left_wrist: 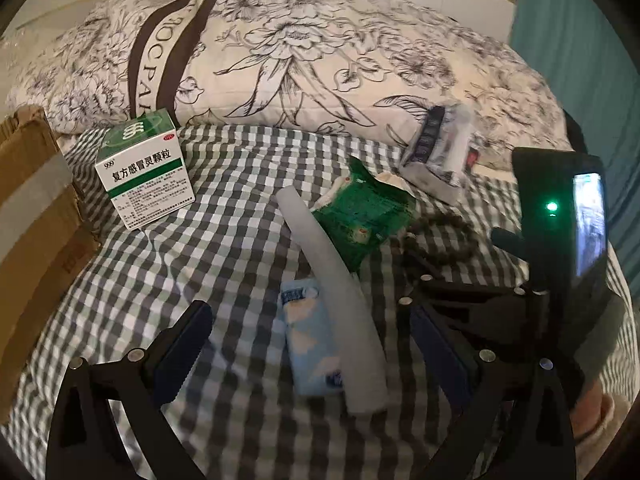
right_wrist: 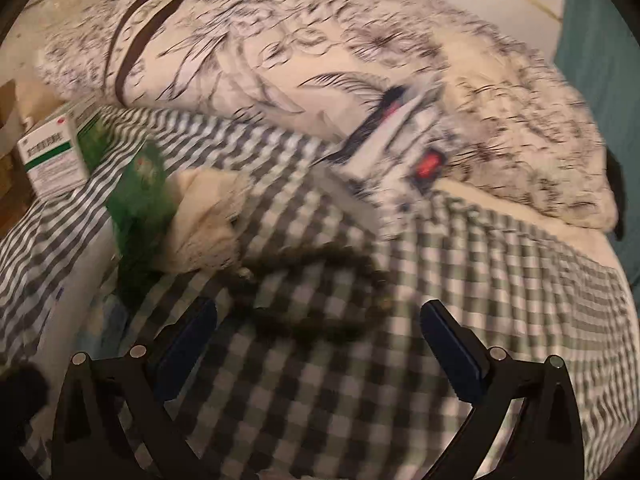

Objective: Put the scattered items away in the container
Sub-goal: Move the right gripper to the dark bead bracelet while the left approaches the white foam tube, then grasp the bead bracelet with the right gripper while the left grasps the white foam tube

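Left wrist view has the left gripper (left_wrist: 308, 344) spread wide and holding nothing, its fingers either side of a pale blue soft tissue pack (left_wrist: 312, 344) and a long translucent white tube (left_wrist: 340, 300) that lies partly over the pack. Ahead and to the left stands a white-and-green cardboard medicine box (left_wrist: 146, 168), with the brown cardboard container (left_wrist: 36, 216) at the far left edge. Ahead of the tube lies a crumpled green foil sachet (left_wrist: 360, 216), and further right a clear plastic packet with dark print (left_wrist: 440, 160) rests against the floral quilt (left_wrist: 320, 60).

Right wrist view, badly smeared, shows the right gripper (right_wrist: 320, 344) also splayed and empty, with a dark beaded bracelet (right_wrist: 316, 292) lying on the green checked sheet (right_wrist: 500, 280) just ahead between its fingers.

For the bracelet, I would lower the fingers to straddle one side of the loop and pinch only that strand, pressing lightly so no sheet is gathered. On the left, take the tube first, near its middle, since it overlaps the pack.
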Available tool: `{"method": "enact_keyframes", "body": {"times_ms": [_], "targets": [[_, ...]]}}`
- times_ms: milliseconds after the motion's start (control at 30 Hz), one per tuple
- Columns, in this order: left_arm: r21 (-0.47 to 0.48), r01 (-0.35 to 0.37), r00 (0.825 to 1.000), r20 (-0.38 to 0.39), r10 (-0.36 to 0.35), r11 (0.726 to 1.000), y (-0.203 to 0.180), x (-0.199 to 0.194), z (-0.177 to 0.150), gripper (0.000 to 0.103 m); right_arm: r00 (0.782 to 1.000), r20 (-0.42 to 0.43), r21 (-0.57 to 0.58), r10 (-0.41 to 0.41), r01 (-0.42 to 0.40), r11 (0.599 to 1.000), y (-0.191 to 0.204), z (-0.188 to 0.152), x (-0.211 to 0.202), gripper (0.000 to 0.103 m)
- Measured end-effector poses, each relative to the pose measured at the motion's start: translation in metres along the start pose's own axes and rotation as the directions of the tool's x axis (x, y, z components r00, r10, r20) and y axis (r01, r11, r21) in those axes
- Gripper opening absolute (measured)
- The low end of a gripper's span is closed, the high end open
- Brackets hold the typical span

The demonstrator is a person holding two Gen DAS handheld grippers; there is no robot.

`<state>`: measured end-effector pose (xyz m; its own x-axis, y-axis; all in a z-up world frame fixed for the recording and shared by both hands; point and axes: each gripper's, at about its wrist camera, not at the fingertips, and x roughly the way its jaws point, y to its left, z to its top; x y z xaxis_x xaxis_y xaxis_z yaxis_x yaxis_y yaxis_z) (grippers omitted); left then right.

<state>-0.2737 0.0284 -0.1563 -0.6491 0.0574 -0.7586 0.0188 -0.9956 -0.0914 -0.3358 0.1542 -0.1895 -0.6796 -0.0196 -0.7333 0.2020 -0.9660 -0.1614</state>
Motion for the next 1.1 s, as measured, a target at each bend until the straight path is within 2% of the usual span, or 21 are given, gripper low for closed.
{"method": "enact_keyframes", "body": {"times_ms": [100, 167, 267, 433, 500, 533, 567, 600, 633, 667, 767, 867, 900, 933, 1000, 1100], "targets": [[0.019, -0.012, 1.000, 0.005, 0.012, 1.000, -0.007, 0.009, 0.005, 0.102, 1.000, -0.027, 0.027, -0.008, 0.009, 1.000, -0.008, 0.003, 0.012, 0.101], [0.033, -0.022, 1.000, 0.007, 0.022, 0.999, -0.008, 0.014, 0.007, 0.102, 0.998, -0.058, 0.070, 0.031, -0.026, 0.997, -0.018, 0.003, 0.020, 0.101], [0.001, -0.005, 1.000, -0.028, 0.005, 1.000, -0.003, 0.025, 0.012, 0.102, 0.998, -0.057, 0.083, 0.027, -0.022, 0.996, -0.021, 0.003, 0.020, 0.100], [-0.011, 0.008, 0.999, -0.036, -0.008, 1.000, 0.001, 0.035, 0.017, 0.102, 0.998, -0.055, 0.081, 0.035, -0.031, 0.996, -0.021, 0.002, 0.019, 0.085], [-0.021, 0.013, 0.999, -0.052, -0.014, 1.000, 0.004, 0.041, 0.018, 0.098, 0.998, -0.049, 0.079, 0.038, -0.034, 0.996, -0.020, 0.001, 0.018, 0.075], [-0.024, 0.009, 0.998, -0.063, -0.011, 1.000, 0.005, 0.045, 0.018, 0.087, 0.998, -0.047, 0.077, 0.041, -0.037, 0.996, -0.020, 0.001, 0.018, 0.073], [-0.023, 0.008, 0.997, -0.077, -0.010, 1.000, 0.005, 0.049, 0.019, 0.067, 0.998, -0.044, 0.074, 0.042, -0.039, 0.997, -0.019, 0.001, 0.017, 0.067], [-0.024, 0.020, 0.996, -0.087, -0.022, 1.000, 0.006, 0.052, 0.019, 0.059, 0.998, -0.037, 0.068, 0.040, -0.038, 0.997, -0.019, 0.002, 0.015, 0.054], [-0.032, 0.034, 0.996, -0.083, -0.037, 0.999, 0.006, 0.052, 0.020, 0.048, 0.999, -0.035, 0.066, 0.036, -0.034, 0.997, -0.019, 0.003, 0.015, 0.046], [-0.040, 0.033, 0.997, -0.068, -0.036, 0.999, 0.006, 0.050, 0.020, 0.048, 0.999, -0.030, 0.065, 0.030, -0.028, 0.998, -0.020, 0.003, 0.014, 0.031], [-0.035, 0.014, 0.999, -0.035, -0.016, 0.999, 0.006, 0.039, 0.020, 0.047, 0.999, -0.025, 0.086, 0.044, -0.042, 0.995, -0.025, 0.006, 0.014, 0.025], [-0.051, 0.029, 1.000, 0.001, -0.029, 0.998, 0.012, 0.022, 0.023, 0.043, 0.999, 0.012, 0.112, 0.030, -0.031, 0.993, -0.032, 0.009, 0.007, 0.020], [-0.051, 0.034, 0.999, 0.015, -0.034, 0.998, 0.014, 0.015, 0.023, 0.033, 0.999, 0.030, 0.119, 0.020, -0.023, 0.993, -0.033, 0.010, 0.003, 0.000], [-0.051, 0.034, 0.999, 0.026, -0.033, 0.998, 0.016, 0.008, 0.024, 0.026, 0.999, 0.043, 0.122, 0.016, -0.021, 0.992, -0.032, 0.010, 0.000, 0.001], [-0.059, 0.040, 0.999, 0.030, -0.038, 0.997, 0.023, -0.002, 0.024, 0.025, 0.998, 0.059, 0.137, 0.028, -0.036, 0.990, -0.035, 0.011, -0.003, 0.001], [-0.063, 0.035, 0.999, 0.024, -0.034, 0.997, 0.035, -0.012, 0.020, 0.015, 0.999, 0.037, 0.129, 0.027, -0.031, 0.991, -0.034, 0.012, 0.003, 0.001]]}}
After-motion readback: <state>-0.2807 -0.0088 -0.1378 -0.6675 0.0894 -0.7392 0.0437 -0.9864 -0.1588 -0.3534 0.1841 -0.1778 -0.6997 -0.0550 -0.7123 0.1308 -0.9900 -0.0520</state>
